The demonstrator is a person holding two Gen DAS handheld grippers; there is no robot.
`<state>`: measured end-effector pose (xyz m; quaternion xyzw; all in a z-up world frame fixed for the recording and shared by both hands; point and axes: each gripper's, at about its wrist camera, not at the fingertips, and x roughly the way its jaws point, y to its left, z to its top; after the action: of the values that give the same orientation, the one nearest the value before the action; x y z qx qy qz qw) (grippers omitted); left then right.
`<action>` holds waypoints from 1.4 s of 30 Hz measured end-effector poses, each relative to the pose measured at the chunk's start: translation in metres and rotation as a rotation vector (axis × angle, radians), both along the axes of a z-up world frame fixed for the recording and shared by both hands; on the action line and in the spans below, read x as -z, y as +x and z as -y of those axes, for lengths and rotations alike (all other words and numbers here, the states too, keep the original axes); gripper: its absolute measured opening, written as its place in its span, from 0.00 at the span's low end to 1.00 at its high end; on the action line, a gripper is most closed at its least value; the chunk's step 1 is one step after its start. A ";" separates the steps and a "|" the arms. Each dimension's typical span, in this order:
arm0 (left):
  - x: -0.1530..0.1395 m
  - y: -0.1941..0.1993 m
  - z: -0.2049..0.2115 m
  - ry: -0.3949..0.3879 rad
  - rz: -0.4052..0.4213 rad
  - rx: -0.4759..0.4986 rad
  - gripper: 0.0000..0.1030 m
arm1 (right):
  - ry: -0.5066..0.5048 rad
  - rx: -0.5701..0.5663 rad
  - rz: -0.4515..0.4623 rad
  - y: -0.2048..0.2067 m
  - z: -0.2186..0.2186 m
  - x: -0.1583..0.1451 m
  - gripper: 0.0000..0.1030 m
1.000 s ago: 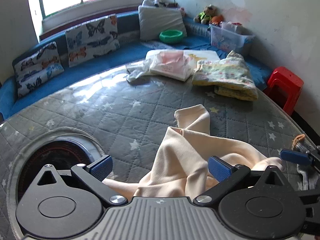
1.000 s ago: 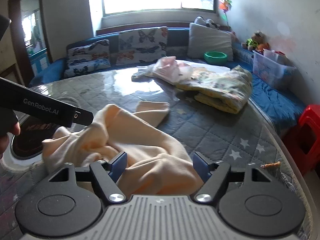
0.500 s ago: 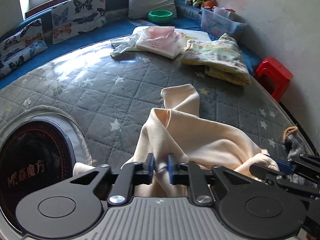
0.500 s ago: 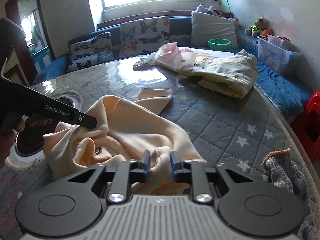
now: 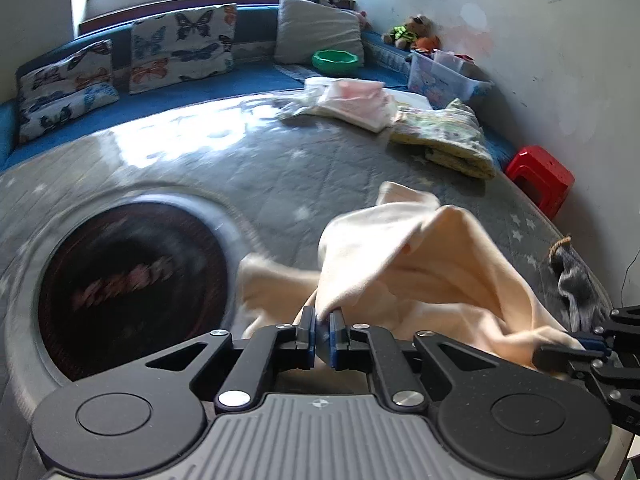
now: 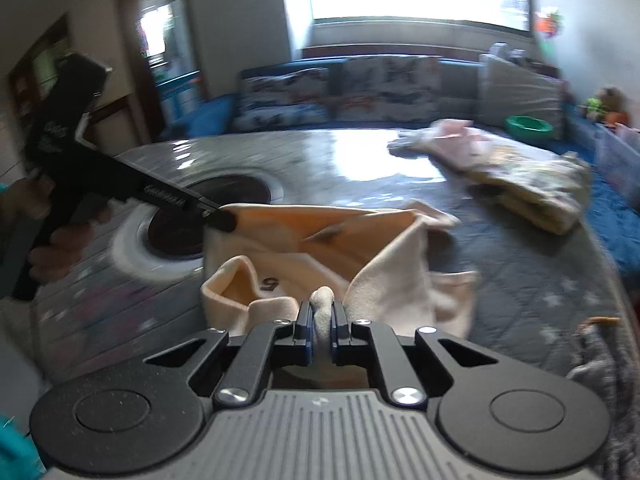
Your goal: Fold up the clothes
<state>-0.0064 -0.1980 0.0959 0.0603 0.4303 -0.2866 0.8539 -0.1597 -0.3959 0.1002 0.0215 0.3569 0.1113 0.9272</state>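
A cream-coloured garment [image 5: 420,264] hangs lifted above the grey quilted mat [image 5: 280,168]. My left gripper [image 5: 323,332] is shut on one edge of it. My right gripper [image 6: 321,328] is shut on another edge, with a fold of cloth poking up between its pads. The garment [image 6: 320,248] stretches between the two. The left gripper also shows in the right wrist view [image 6: 220,220], pinching a corner. The right gripper shows at the lower right of the left wrist view [image 5: 580,346], holding cloth.
A dark round emblem [image 5: 132,284] is set in the mat at left. Folded pink clothes [image 5: 352,100] and a yellow patterned blanket [image 5: 444,140] lie at the far side. A grey knitted item [image 5: 576,284] lies at the right edge. A red stool [image 5: 540,180] stands beside the wall.
Both grippers went from open to shut on the garment, then lifted it off the mat and spread it between them. The views are blurred by motion.
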 end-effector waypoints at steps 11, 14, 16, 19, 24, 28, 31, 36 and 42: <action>0.022 -0.074 -0.114 0.065 -0.058 -0.073 0.07 | 0.049 -0.300 -0.094 -0.029 -0.054 -0.006 0.28; 0.029 -0.082 -0.130 0.074 -0.088 -0.094 0.09 | 0.068 -0.281 -0.058 -0.019 -0.053 -0.016 0.37; 0.027 -0.084 -0.135 0.071 -0.083 -0.099 0.12 | 0.060 -0.259 -0.043 -0.009 -0.054 -0.017 0.39; 0.016 -0.089 -0.135 0.064 -0.027 -0.085 0.20 | 0.025 -0.224 -0.032 0.015 -0.059 -0.014 0.45; 0.001 -0.089 -0.135 0.047 0.040 -0.069 0.42 | -0.026 -0.207 -0.014 0.042 -0.073 0.000 0.47; -0.007 -0.078 -0.126 0.037 0.075 -0.061 0.44 | -0.067 -0.200 -0.027 0.064 -0.084 0.015 0.43; -0.008 -0.066 -0.114 0.025 0.097 -0.051 0.46 | -0.087 -0.193 -0.051 0.076 -0.088 0.028 0.21; -0.002 -0.048 -0.087 0.023 0.101 0.012 0.48 | -0.097 -0.143 -0.034 0.069 -0.076 0.029 0.07; 0.011 -0.036 -0.050 0.041 0.087 0.098 0.49 | -0.126 0.015 0.016 0.038 -0.039 0.017 0.06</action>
<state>-0.0421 -0.1479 0.0845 0.1111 0.3950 -0.3162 0.8554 -0.1222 -0.3566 0.0835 -0.0352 0.3556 0.0817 0.9304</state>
